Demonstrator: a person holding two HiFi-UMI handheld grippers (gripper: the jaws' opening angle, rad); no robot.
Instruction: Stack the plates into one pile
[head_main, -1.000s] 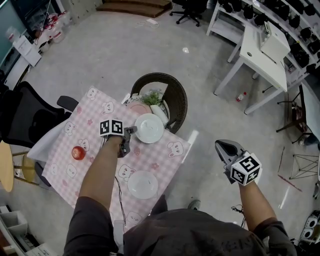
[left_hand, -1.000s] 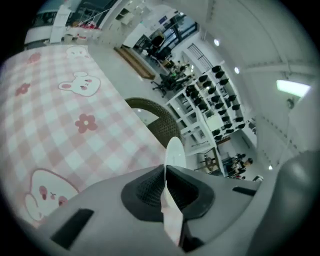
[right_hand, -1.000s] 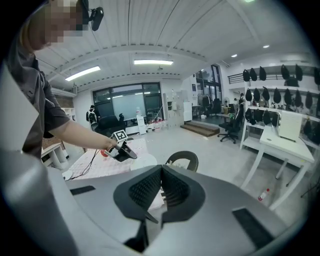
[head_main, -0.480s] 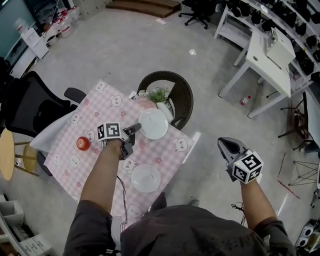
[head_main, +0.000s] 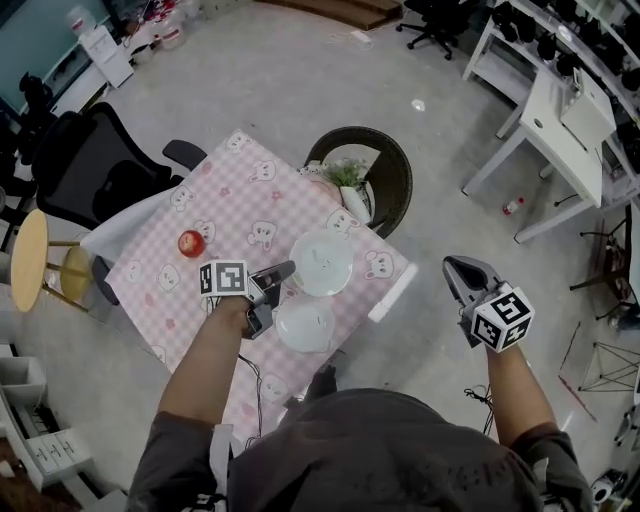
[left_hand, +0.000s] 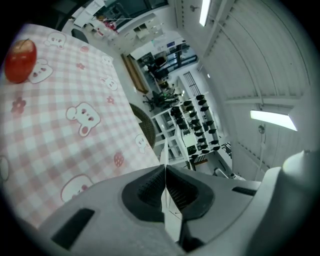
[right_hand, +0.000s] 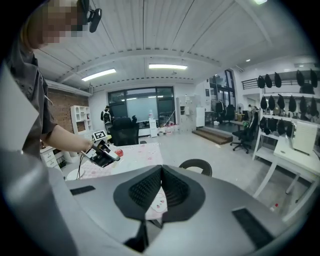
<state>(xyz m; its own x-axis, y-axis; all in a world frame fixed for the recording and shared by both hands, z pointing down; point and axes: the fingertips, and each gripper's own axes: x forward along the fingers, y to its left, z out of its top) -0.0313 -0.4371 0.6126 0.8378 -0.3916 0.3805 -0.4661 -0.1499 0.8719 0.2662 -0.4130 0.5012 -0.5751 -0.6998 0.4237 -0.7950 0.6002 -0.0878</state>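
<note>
At the left of the head view, a round red apple (head_main: 191, 243) sits on the pink checked tablecloth with rabbit prints (head_main: 240, 190). It is well apart from the work and looks like no hazard.

Right of it, at mid-frame, the left gripper (head_main: 283, 271) has its jaws pinched on the left rim of a round white plate (head_main: 322, 263). The left gripper view shows only the plate's thin white edge between the pads. Just below in the frame, a second round white plate (head_main: 304, 324) lies flat on the cloth, near the table's lower edge.

The grip is the main worry. With one narrow bite on a smooth rim, the plate's far side could sag or twist out if it is swung quickly. Released off-centre or tilted, it could strike the lower plate's rim. It could also nudge that plate toward the nearby table edge and the floor.

At the right, the right gripper (head_main: 458, 268) hangs over bare floor, well apart from the table. Its jaws are pressed together on nothing, so it cannot steady either plate from there.
</note>
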